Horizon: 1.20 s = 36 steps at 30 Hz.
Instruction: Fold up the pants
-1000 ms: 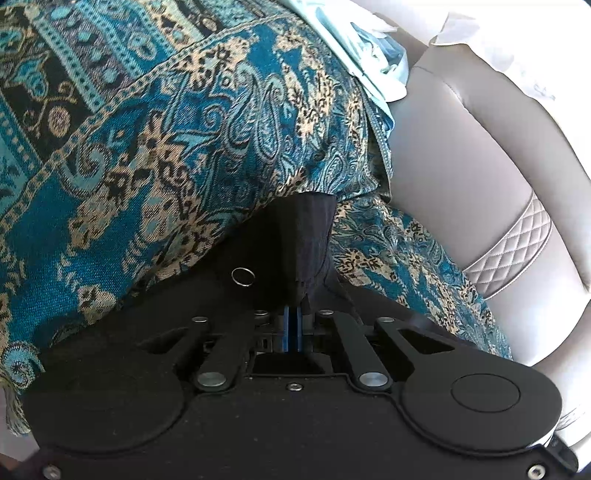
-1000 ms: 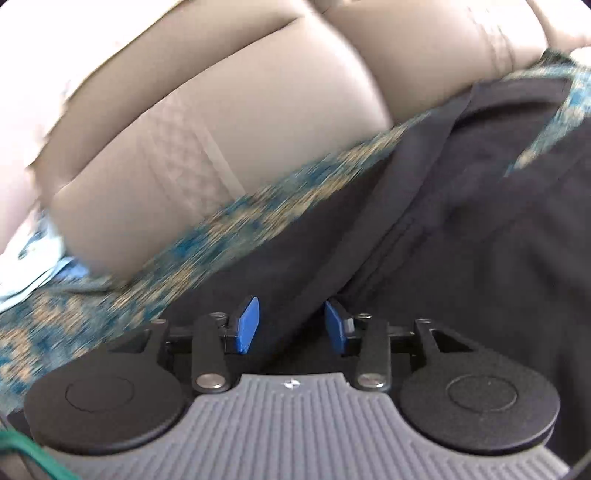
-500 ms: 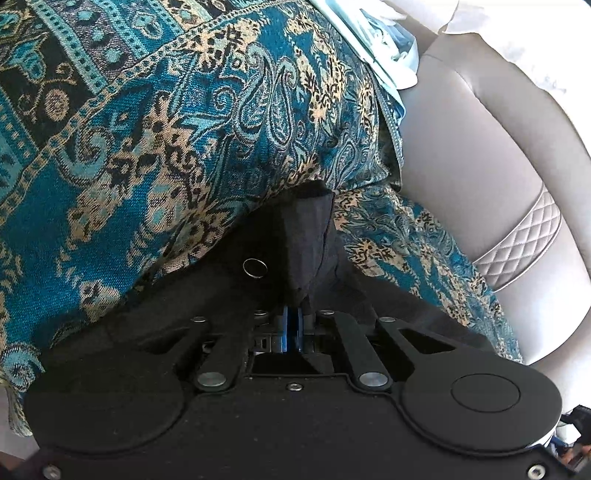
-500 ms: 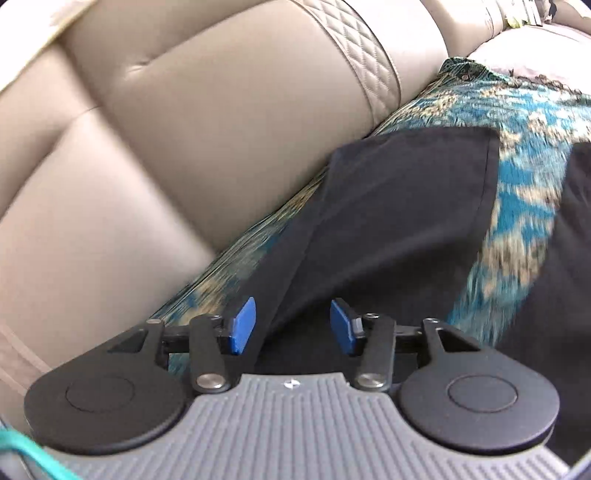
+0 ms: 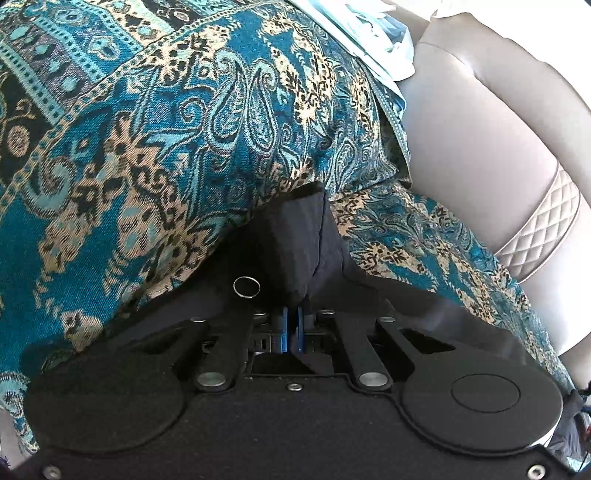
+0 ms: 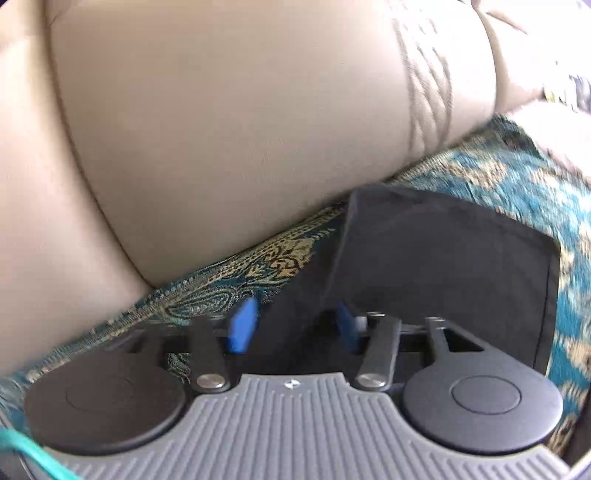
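Observation:
The black pants lie on a teal paisley blanket over a sofa. My left gripper is shut on a bunched fold of the pants, which rises as a dark peak just ahead of the blue pads. A small metal ring sits on the black cloth to the left of them. In the right wrist view a pant leg ends in a straight hem near the sofa back. My right gripper is closing around its folded edge, the blue pads still apart with cloth between them.
A beige leather sofa backrest with a quilted strip rises right behind the pants. Pale blue cloth lies at the blanket's far edge. A teal cable hangs by the right gripper's body.
The right gripper has swept along the sofa back to the pant leg's end and its jaws have narrowed around the edge. The left gripper has held its grip almost still.

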Available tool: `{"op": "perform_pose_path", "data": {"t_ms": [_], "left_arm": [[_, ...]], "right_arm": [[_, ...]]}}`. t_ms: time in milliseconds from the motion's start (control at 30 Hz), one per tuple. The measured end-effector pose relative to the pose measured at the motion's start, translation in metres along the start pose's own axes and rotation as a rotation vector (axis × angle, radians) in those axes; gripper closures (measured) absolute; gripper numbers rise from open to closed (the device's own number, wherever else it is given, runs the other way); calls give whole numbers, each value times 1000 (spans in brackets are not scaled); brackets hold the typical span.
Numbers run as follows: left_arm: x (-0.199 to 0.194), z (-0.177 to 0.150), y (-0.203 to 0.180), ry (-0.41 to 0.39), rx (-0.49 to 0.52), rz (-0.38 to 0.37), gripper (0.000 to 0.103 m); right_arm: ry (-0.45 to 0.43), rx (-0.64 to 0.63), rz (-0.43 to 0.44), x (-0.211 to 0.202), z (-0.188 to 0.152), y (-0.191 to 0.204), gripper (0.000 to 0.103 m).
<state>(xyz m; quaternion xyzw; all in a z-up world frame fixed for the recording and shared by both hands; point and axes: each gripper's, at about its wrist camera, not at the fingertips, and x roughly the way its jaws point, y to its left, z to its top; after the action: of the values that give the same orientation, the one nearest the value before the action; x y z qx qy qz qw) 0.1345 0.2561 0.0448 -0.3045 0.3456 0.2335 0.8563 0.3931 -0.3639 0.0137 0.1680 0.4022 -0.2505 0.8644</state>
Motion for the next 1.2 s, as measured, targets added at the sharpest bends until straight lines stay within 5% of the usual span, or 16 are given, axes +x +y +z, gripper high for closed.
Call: {"op": "perform_pose_path", "data": {"t_ms": [33, 67, 333, 633, 733, 867, 967, 1200], "left_arm": [[1, 1, -1, -1, 0, 1, 98], [1, 1, -1, -5, 0, 4, 99], [-8, 1, 0, -44, -10, -8, 100], [-42, 4, 8, -130, -29, -2, 100], [-54, 3, 12, -124, -31, -8, 100], [-64, -7, 9, -122, 21, 27, 100], [-63, -10, 11, -101, 35, 51, 100], [-49, -12, 13, -74, 46, 89, 100]], "right_arm": [[11, 8, 19, -1, 1, -1, 95], [25, 40, 56, -2, 2, -5, 97], [-108, 120, 36, -59, -9, -54, 98], [-289, 51, -66, -165, -75, -152, 101], [-261, 48, -59, -180, -92, -187, 100], [-189, 128, 132, -182, -102, -224, 82], [-209, 112, 161, -180, -98, -221, 38], [-241, -115, 105, -138, -66, -155, 30]]}}
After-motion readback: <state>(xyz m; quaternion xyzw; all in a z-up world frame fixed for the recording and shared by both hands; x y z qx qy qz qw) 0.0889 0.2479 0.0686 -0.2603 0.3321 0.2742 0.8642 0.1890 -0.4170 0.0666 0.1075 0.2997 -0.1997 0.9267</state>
